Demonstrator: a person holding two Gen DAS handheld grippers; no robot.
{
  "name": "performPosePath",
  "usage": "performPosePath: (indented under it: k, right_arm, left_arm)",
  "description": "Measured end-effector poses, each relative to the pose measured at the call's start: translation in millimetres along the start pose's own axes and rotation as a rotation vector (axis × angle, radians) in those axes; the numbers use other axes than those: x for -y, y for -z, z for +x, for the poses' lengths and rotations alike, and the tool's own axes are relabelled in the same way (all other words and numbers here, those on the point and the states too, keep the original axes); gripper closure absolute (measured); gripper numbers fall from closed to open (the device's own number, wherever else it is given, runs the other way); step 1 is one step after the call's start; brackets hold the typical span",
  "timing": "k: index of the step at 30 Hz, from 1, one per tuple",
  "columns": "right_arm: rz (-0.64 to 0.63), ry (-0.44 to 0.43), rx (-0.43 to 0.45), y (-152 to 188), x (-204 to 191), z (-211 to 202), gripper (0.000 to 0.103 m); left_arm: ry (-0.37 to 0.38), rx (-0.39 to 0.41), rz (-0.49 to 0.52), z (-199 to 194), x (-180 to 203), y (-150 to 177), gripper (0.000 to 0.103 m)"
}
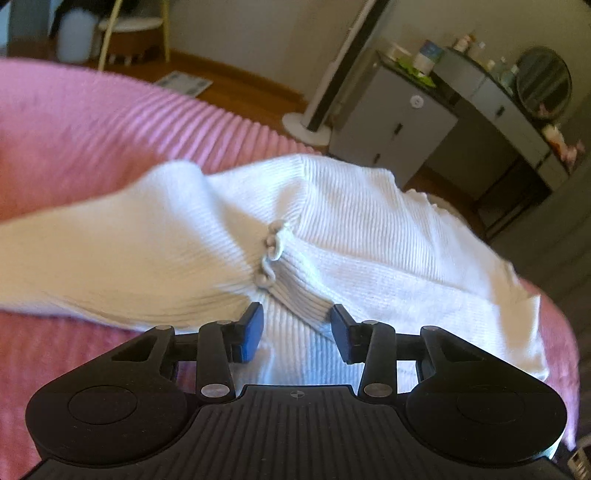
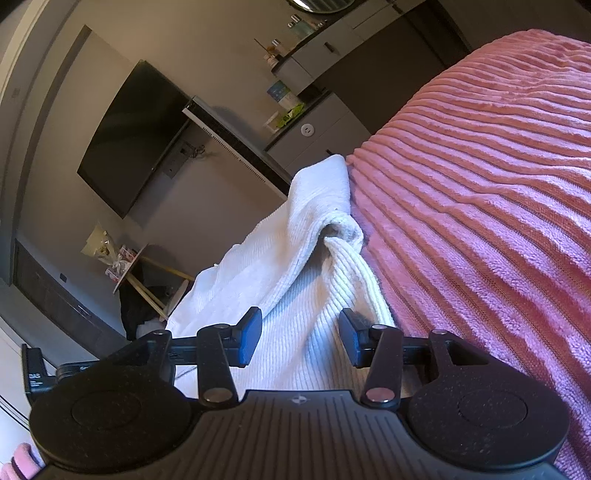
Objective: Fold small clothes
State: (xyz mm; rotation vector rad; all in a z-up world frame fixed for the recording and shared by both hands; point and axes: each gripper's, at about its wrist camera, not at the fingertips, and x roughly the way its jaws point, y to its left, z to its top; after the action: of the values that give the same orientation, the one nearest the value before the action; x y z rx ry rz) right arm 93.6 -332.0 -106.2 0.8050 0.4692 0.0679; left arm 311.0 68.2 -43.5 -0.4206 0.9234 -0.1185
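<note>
The white ribbed top (image 1: 332, 221) lies rumpled on the pink ribbed blanket (image 1: 92, 122), its folded edge between the left gripper (image 1: 297, 332)'s wide jaws; the right gripper (image 2: 301, 338), jaws wide, straddles a ribbed fold, bare blanket right of them

A: Pink ribbed blanket (image 1: 92, 122) fills the foreground, wood floor (image 1: 236, 92) showing past its far edge.
B: On that floor, a tower fan (image 1: 332, 92) stands on its round white base, just beside a grey cabinet (image 1: 402, 125).
A: Bottles (image 1: 428, 55) crowd the cabinet top, and a round mirror (image 1: 543, 81) stands further along the counter.
B: Far left, a white bin (image 1: 75, 35) next to a round side table (image 1: 129, 26).
A: From the other camera, a dark TV (image 2: 129, 136) is mounted on the wall, same blanket (image 2: 480, 203) to the right.
B: Below the TV, a small table with a bouquet (image 2: 99, 243) on it.
</note>
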Motion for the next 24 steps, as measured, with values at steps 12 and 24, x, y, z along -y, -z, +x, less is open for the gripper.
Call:
performPosePath:
  k: [12,24]
  right_arm:
    - [-0.002,-0.002,0.001,0,1,1,0.057]
    - [-0.093,0.04,-0.007,3,-11,3,0.054]
  left_arm:
    - [-0.05,0.034,-0.123,-3,-6,-8,0.093]
    - [-0.348,0.163,-0.068,-85,-50,15,0.032]
